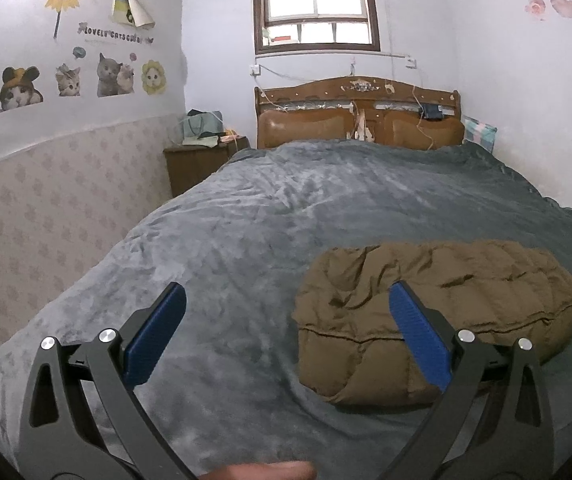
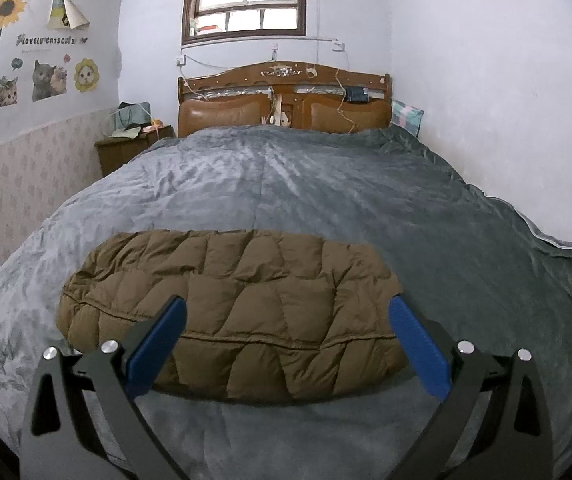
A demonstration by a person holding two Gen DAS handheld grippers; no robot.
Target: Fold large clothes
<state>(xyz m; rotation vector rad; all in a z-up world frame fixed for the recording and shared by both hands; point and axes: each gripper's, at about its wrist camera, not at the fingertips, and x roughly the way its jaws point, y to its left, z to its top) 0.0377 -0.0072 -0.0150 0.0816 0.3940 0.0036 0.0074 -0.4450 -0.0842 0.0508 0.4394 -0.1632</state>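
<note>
Brown quilted jacket lies as a folded, puffy bundle on the grey blanket, near the foot of the bed. Right gripper held above its near edge, blue pads wide apart, nothing between them. Left gripper off to the bundle's left, fingers likewise spread, empty. Wooden headboard at far end, under the window.

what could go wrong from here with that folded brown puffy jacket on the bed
The brown quilted jacket looks folded into a thick bundle, and both the left gripper and the right gripper are open and off it. Being puffy, it may spring open with nothing pressing on it. It also lies on a soft grey blanket, so a low grasp could pinch blanket along with jacket.
</note>
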